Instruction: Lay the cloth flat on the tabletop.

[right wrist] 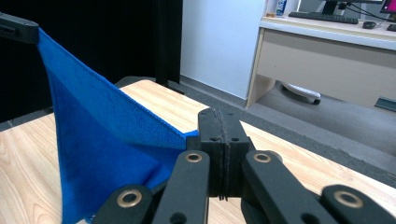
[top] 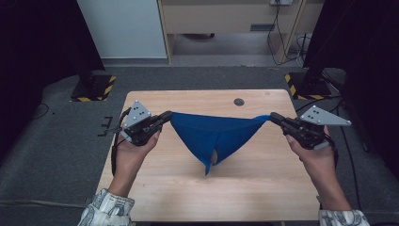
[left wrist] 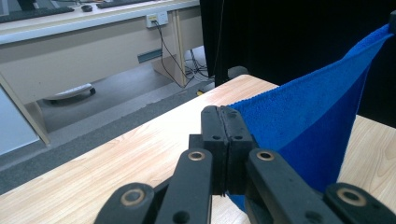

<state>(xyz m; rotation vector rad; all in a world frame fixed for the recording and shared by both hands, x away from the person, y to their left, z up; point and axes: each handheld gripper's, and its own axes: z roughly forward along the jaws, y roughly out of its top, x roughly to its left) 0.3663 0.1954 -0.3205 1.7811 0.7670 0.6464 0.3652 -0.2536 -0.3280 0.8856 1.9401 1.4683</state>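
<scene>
Two hands raised apart, left claw [top: 165, 116] and right claw [top: 274, 117] clamped on blue cloth [top: 214, 136] corners.

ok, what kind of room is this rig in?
Likely an office turned recording lab: a small wooden table flanked by black curtains, camera-stand bases with hazard tape, and a desk with keyboard behind.

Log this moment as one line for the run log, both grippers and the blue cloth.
left gripper: shut on blue cloth corner | right gripper: shut on opposite corner | cloth: stretched between them, sagging above wooden table
</scene>
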